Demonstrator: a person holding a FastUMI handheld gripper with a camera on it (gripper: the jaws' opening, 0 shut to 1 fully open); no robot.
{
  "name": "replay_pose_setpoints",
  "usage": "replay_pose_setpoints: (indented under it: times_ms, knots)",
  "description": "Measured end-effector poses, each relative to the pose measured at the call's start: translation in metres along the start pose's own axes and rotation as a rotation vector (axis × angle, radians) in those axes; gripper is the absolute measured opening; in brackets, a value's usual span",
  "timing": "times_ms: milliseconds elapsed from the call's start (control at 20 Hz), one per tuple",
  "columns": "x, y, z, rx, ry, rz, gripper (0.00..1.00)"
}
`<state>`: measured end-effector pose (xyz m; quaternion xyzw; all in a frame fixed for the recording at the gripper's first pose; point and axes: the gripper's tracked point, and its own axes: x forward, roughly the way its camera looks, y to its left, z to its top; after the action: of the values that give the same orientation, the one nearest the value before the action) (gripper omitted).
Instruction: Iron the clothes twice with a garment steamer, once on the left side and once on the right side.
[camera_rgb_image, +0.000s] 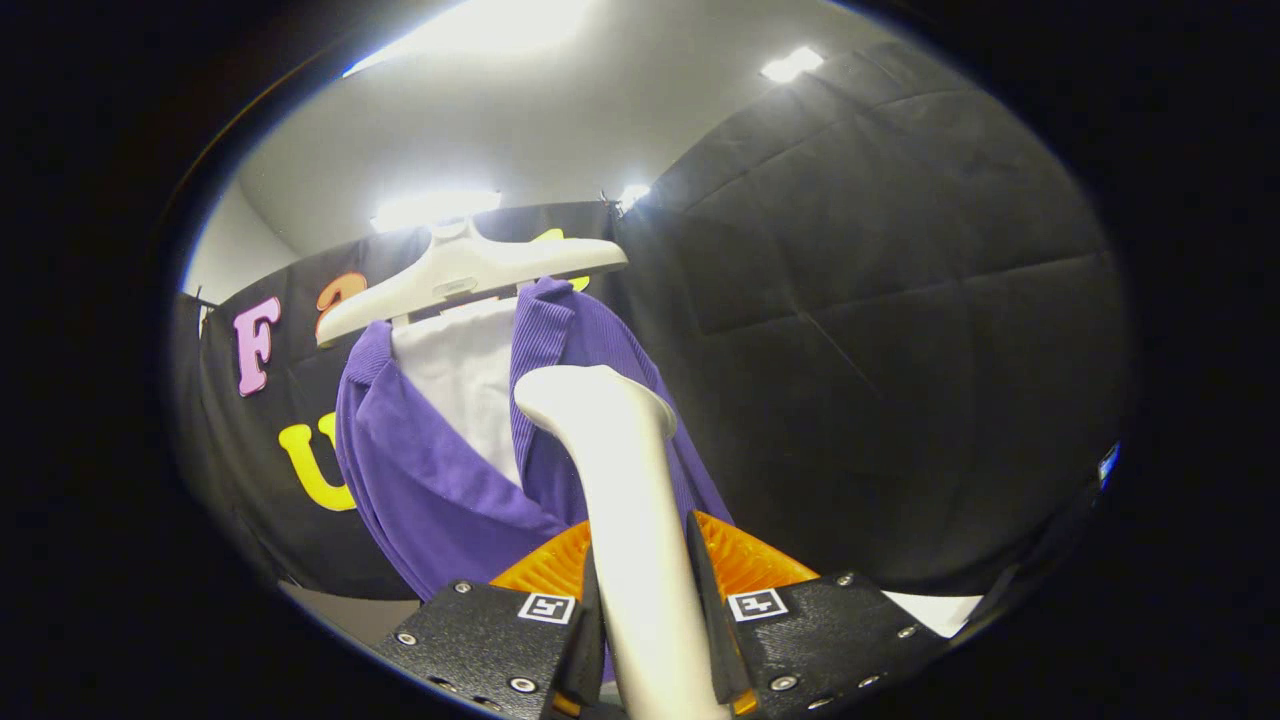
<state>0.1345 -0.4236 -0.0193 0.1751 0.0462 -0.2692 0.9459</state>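
Note:
My gripper (645, 570) is shut on the handle of a white garment steamer (625, 470), which stands upright between the fingers. Its head rises ahead of them and sits against the right half of a purple shirt (430, 480). The shirt hangs open over a white inner garment (462, 385) on a white hanger (465, 270). Whether the steamer head touches the cloth is hard to tell.
Black padded booth walls (880, 330) stand behind and to the right of the shirt. Ceiling lights (435, 208) glare above the hanger. A pale surface (935, 608) shows low on the right, beyond the fingers.

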Motion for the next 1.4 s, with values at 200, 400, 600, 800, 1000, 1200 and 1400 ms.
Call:
replay_pose_setpoints:
  times_ms: [200,400,600,800,1000,1200,1400]
  knots:
    - [0.03,0.011,-0.001,-0.032,-0.011,-0.006,0.41]
    - [0.052,0.026,-0.015,-0.099,-0.007,0.018,0.41]
    - [0.054,0.017,-0.033,-0.154,0.02,0.012,0.41]
    - [0.055,0.0,-0.057,-0.145,0.057,-0.001,0.41]
    - [0.048,-0.013,-0.087,-0.194,0.118,-0.025,0.41]
    - [0.045,-0.021,-0.104,-0.195,0.152,-0.012,0.41]
    - [0.046,-0.031,-0.126,-0.202,0.201,-0.023,0.41]
